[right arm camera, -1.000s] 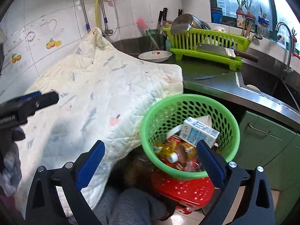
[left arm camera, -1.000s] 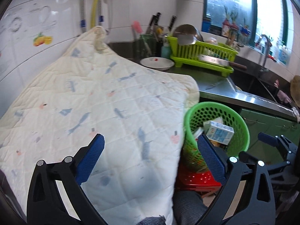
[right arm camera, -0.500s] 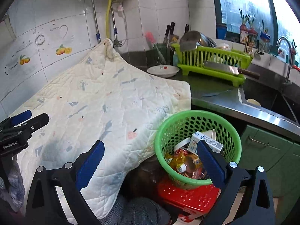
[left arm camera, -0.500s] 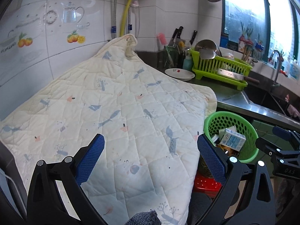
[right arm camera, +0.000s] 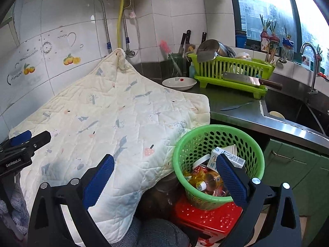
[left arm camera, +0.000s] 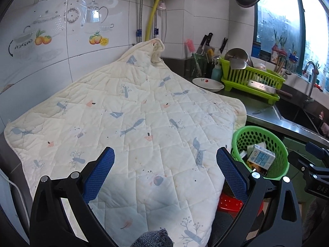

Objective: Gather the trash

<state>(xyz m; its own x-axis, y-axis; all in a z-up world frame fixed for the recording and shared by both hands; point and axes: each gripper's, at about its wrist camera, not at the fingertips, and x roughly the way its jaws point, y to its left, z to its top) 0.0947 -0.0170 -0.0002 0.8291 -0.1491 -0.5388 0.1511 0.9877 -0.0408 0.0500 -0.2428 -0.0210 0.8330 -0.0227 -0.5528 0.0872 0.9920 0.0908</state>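
Two grippers: both are empty, and no loose trash shows on the quilted cloth (left arm camera: pixel 133 123), so I judge the collecting to be near its end.
Left gripper (left arm camera: pixel 165 174): its jaws are spread wide with nothing between them; it hovers over the cloth and points along it toward the tiled wall. In the right wrist view it shows at the far left edge (right arm camera: pixel 22 142), level and apart from the cloth.
Cloth: it lies flat and covers the surface; one corner hangs at the wall pipes.
Right gripper (right arm camera: pixel 164 179): its jaws are also spread, holding nothing; it is raised and looks down at the basket, its right finger (right arm camera: pixel 231 179) in front of the basket's content.
Green basket (right arm camera: pixel 255 154): it stands on a red stool (right arm camera: pixel 205 214), just beside the cloth's edge. Inside lie a small carton (right arm camera: pixel 232 157), a paper cup (right arm camera: pixel 233 149) and a yellow bottle (right arm camera: pixel 207 182).
Advice for the step: look over the cloth and the steel counter (right arm camera: pixel 242 113) for any left piece; keep the jaws apart until one is found, and keep away from the cleaver (right arm camera: pixel 246 80) on the dish rack (right arm camera: pixel 232 65).
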